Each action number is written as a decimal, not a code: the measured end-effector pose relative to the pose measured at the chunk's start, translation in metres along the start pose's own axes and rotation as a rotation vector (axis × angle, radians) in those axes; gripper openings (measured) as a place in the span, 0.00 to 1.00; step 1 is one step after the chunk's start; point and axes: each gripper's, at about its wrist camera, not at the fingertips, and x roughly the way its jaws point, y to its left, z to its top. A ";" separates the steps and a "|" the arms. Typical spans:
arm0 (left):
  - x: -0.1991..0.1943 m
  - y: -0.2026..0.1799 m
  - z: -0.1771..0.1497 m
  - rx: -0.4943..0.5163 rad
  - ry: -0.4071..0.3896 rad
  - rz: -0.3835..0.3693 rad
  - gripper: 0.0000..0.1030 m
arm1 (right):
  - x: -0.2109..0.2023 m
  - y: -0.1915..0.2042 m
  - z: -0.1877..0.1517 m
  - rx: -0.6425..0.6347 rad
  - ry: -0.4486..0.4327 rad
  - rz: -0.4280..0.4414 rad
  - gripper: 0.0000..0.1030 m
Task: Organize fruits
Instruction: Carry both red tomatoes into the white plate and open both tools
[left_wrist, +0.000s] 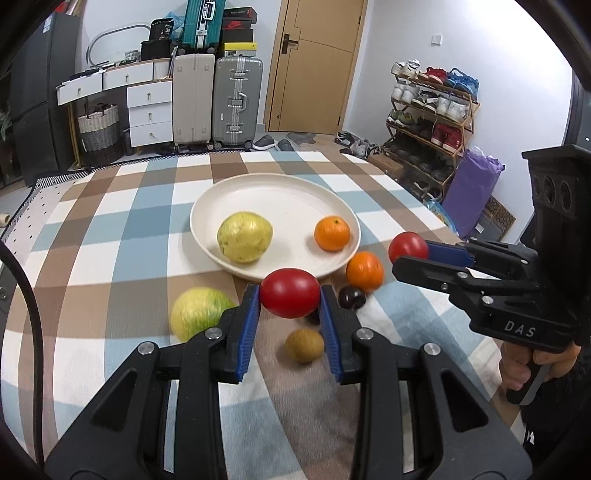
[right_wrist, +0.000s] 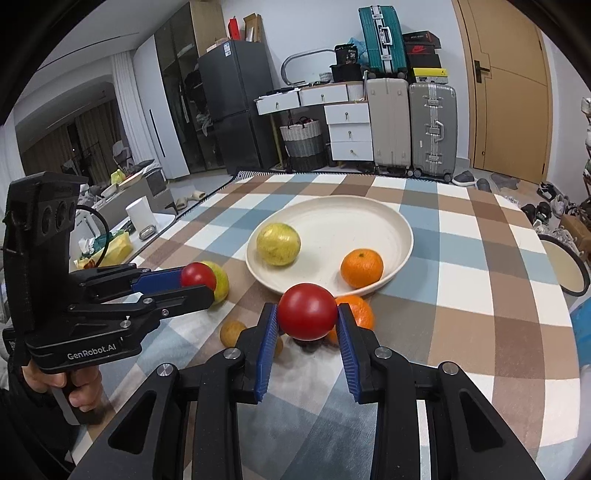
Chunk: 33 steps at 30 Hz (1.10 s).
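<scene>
Your left gripper (left_wrist: 290, 299) was clamped on a red tomato (left_wrist: 290, 292), its blue pads (left_wrist: 248, 325) pressing both sides and the fruit held clear of the checked cloth (left_wrist: 110, 236), just short of the near rim of the cream plate (left_wrist: 266, 188). Your right gripper (right_wrist: 306, 319) was closed the same way on a second red tomato (right_wrist: 307, 311), also lifted, close to the plate's near edge.

Inside the plate lay a yellow-green citrus (left_wrist: 244, 236) on its left half and an orange (left_wrist: 332, 233) toward its right rim. Outside the plate, touching or nearly touching its near-right edge, sat another orange (left_wrist: 365, 270); beside that one, nearer to you, a dark round fruit (left_wrist: 352, 297). A small brown fruit (left_wrist: 304, 345) rested on the cloth nearer still, under your left gripper's jaws. To the near-left of the plate, well off its rim, lay a larger yellow-green citrus (left_wrist: 197, 312).

Your hand (left_wrist: 532, 365) gripped the right tool's handle.
</scene>
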 end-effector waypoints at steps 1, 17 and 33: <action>0.001 0.000 0.003 0.001 -0.007 0.003 0.28 | 0.000 -0.001 0.002 -0.002 -0.005 -0.001 0.32; 0.034 0.010 0.038 0.000 -0.019 0.036 0.28 | 0.012 -0.018 0.031 0.000 -0.030 -0.011 0.32; 0.074 0.026 0.031 -0.021 0.048 0.056 0.28 | 0.045 -0.026 0.036 0.009 0.019 0.000 0.32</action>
